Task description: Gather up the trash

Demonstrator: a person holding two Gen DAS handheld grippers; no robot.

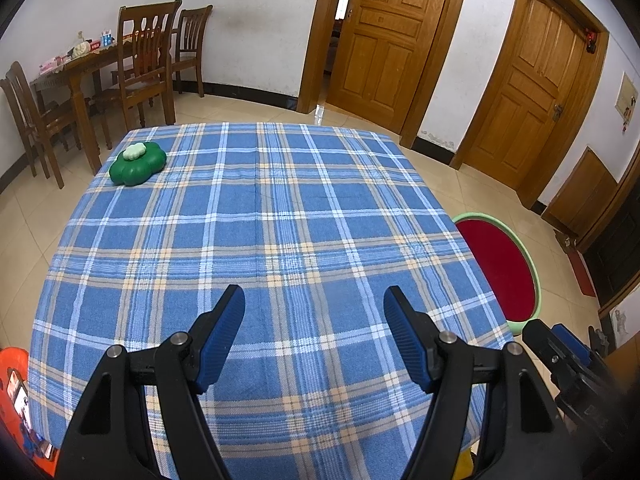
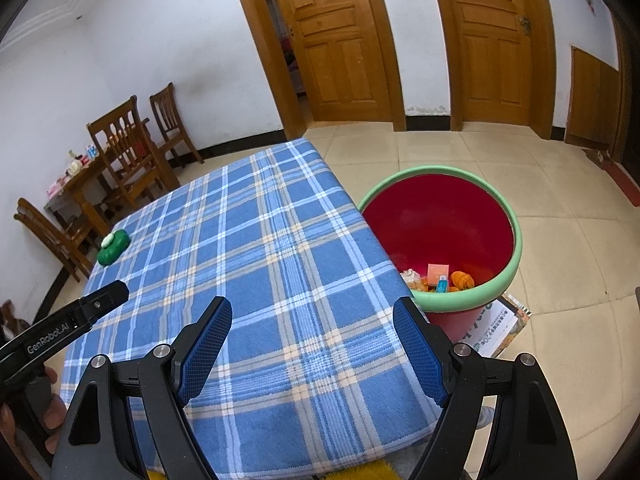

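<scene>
A red bin with a green rim (image 2: 508, 220) stands on the floor at the table's right side; several pieces of trash (image 2: 438, 278) lie in its bottom. In the left wrist view only part of the bin (image 1: 520, 248) shows past the table edge. My left gripper (image 1: 314, 296) hovers open over the near part of the blue plaid tablecloth (image 1: 256, 216), nothing between its fingers. My right gripper (image 2: 312, 308) is open too, empty, over the table's near right corner (image 2: 280, 264). A green flower-shaped object (image 1: 138, 162) with a pale top sits at the far left corner, also visible as the green object (image 2: 114, 246).
A wooden dining table with chairs (image 1: 120, 64) stands by the far wall. Two wooden doors (image 2: 492, 40) lie beyond the tiled floor. A printed sheet (image 2: 500, 328) lies under the bin. A hand (image 2: 48, 408) holds the left gripper's handle. An orange object (image 1: 16, 384) sits low at left.
</scene>
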